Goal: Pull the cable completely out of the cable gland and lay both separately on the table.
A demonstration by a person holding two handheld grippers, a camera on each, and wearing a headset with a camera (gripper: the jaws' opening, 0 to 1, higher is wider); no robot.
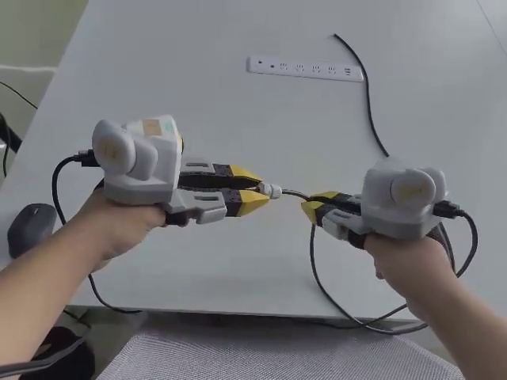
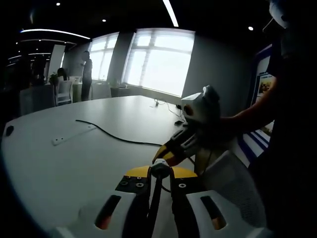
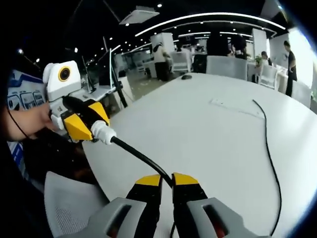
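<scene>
Left gripper [image 1: 258, 192] pinching white gland [image 3: 103, 133], black cable [image 3: 141, 156]

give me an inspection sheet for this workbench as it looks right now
surface: white table, mostly bare
job's things: white cable gland and black cable held above the table; cable runs into the gland, not pulled out yet
clutter: power strip at the far side; computer mouse near the left edge
grippers: left gripper shut on the cable gland; right gripper shut on the cable
cables: power strip's black cord lies across the table; gripper leads loop back from both grippers
surroundings: white mesh chair below the near edge; open office with windows and people behind
</scene>
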